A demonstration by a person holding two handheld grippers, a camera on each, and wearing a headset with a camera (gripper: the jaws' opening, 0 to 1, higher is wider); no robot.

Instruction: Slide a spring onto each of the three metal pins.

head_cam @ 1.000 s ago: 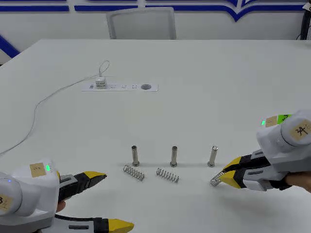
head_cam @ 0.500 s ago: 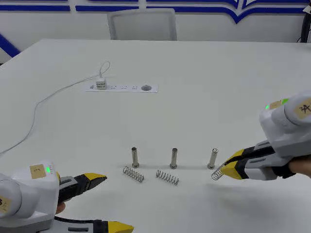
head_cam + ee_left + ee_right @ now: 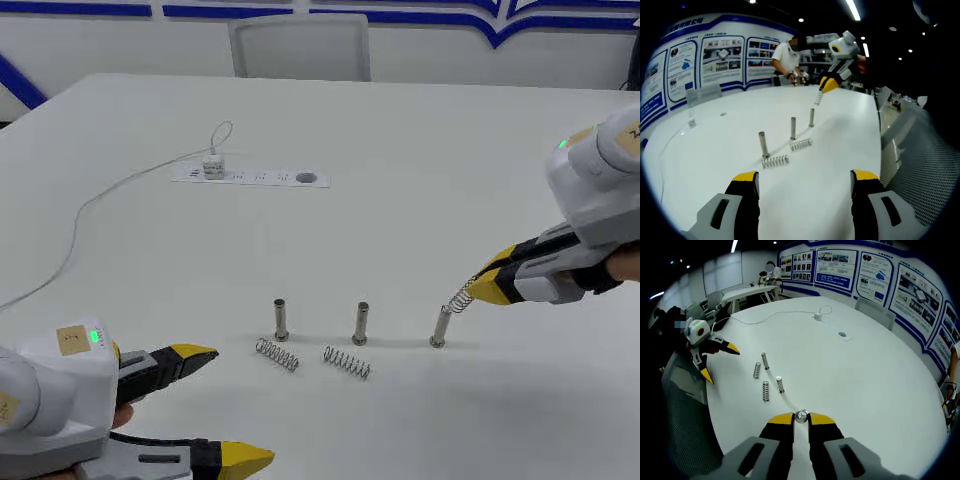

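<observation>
L hand-held gripper (image 3: 243,405) is nearest me, low over the tabletop (image 3: 420,210), jaws spread wide, holding nothing. Just past it lie 2 loose springs, left spring (image 3: 276,353) and mid spring (image 3: 347,361), both flat, each just in front of a pin. Behind them 3 pins stand in a row: left pin (image 3: 281,319), mid pin (image 3: 361,322), right pin (image 3: 440,327). Left + mid pins are bare.

R hand-held gripper (image 3: 480,290) is pressed together on the third spring (image 3: 461,298) by its top end. The spring hangs slanted down toward the right pin, free end at the pin tip. Can't tell if the first coil is over the tip yet. By the look, 0/3 seated.

Step in hand, imo: thread this one.
- Spring axis is slanted vs the pin, so square it up before pushing down.
- Centre the bore via the right gripper view, where the spring sits end-on between the jaw tips.
- Lower slowly. The pins look free-standing, so a side load could tip one.
- The spring is soft and will prob bend, so keep the pinch light and let go only once coils are down the shaft.
- L gripper is idle and could steady the pin base if needed.

Containers: nothing boxed. Springs + pins sit straight on the tabletop. Further back are a white strip (image 3: 250,177) w/ a cable (image 3: 100,200), then a chair (image 3: 298,45).
</observation>
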